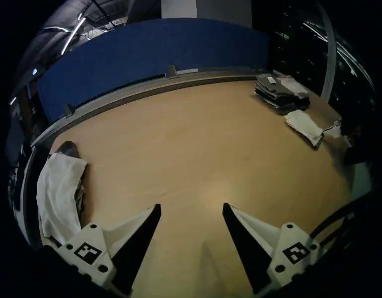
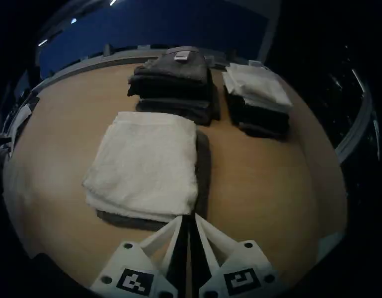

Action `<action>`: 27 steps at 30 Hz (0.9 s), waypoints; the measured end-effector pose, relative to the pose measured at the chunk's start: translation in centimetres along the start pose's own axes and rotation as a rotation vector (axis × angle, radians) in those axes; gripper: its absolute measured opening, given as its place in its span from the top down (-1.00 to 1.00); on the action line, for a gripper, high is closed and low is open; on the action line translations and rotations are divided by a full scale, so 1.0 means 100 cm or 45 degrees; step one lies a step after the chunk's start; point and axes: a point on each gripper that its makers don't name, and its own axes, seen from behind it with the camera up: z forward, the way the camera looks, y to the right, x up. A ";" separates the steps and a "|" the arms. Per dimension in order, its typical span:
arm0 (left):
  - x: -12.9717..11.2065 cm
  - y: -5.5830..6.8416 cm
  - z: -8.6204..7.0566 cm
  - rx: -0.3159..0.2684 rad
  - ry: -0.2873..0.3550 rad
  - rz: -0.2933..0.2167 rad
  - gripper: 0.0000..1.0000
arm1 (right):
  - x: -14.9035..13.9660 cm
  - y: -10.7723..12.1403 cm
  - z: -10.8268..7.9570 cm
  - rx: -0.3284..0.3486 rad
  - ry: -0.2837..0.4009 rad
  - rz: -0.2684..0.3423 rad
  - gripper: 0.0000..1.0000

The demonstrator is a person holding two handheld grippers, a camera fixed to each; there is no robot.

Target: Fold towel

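Note:
A folded white towel (image 2: pixel 146 164) lies flat on the wooden table (image 2: pixel 260 188), just ahead of my right gripper (image 2: pixel 189 218). That gripper is shut, its fingertips at the towel's near right corner with nothing visibly between them. From the left gripper view the same folded white towel (image 1: pixel 304 125) is small at the far right. My left gripper (image 1: pixel 191 212) hovers open over bare table (image 1: pixel 191 149), nothing between its fingers. An unfolded white towel (image 1: pixel 56 193) drapes over a pile at the table's left edge.
A stack of dark grey folded towels (image 2: pixel 176 84) sits behind the white one, also seen far right as a grey stack (image 1: pixel 280 92). Beside it stands a second stack topped with a white towel (image 2: pixel 255 87). A blue partition (image 1: pixel 151 54) runs along the table's far edge.

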 end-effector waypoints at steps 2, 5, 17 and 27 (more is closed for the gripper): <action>0.000 -0.001 0.000 0.001 0.000 -0.001 -0.84 | 0.000 0.000 0.000 -0.006 0.000 -0.007 0.91; -0.001 -0.001 0.000 0.002 0.001 -0.004 -0.84 | -0.001 0.000 -0.002 -0.009 0.001 -0.016 0.68; 0.001 -0.002 0.000 0.001 0.009 -0.007 -0.84 | -0.010 0.004 -0.020 -0.046 0.015 0.005 -0.54; 0.002 -0.002 -0.002 0.001 0.019 -0.011 -0.84 | 0.007 0.003 -0.032 -0.072 0.092 -0.008 -1.00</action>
